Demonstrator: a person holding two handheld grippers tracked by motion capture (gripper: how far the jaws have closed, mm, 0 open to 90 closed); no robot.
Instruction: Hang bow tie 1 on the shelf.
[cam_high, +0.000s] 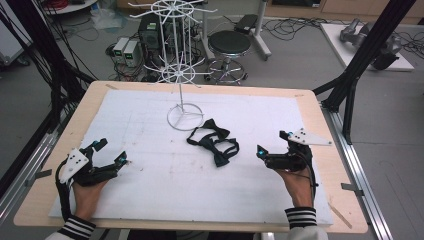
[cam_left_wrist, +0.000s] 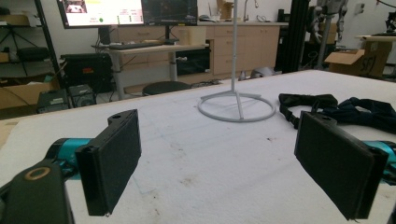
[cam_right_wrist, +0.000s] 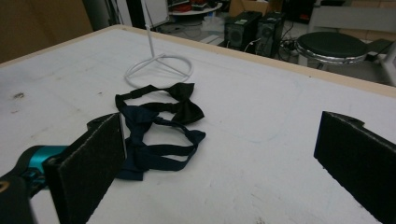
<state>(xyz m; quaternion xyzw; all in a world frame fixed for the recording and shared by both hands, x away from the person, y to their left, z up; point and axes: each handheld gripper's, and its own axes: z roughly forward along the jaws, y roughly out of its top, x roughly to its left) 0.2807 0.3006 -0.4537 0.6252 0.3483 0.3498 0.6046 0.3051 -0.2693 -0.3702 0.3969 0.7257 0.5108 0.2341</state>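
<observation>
Two bow ties lie tangled near the middle of the white mat (cam_high: 150, 190): a black bow tie (cam_high: 212, 129) and, just in front of it, a dark navy bow tie (cam_high: 223, 151). Behind them stands a white wire rack (cam_high: 179, 75) on a ring base (cam_high: 185, 118). My left gripper (cam_high: 112, 151) rests open at the mat's left, well apart from the ties. At the mat's right my right gripper (cam_high: 272, 142) is open too, just right of the navy tie. In the right gripper view the navy bow tie (cam_right_wrist: 149, 151) lies ahead of the left pad (cam_right_wrist: 91, 168), untouched.
The wooden table edge (cam_high: 320, 125) borders the mat. Beyond the table stand a round black stool (cam_high: 229, 44) and computer towers (cam_high: 127, 51). Black frame posts (cam_high: 362, 55) rise at the right. In the left gripper view the ring base (cam_left_wrist: 236, 106) sits straight ahead.
</observation>
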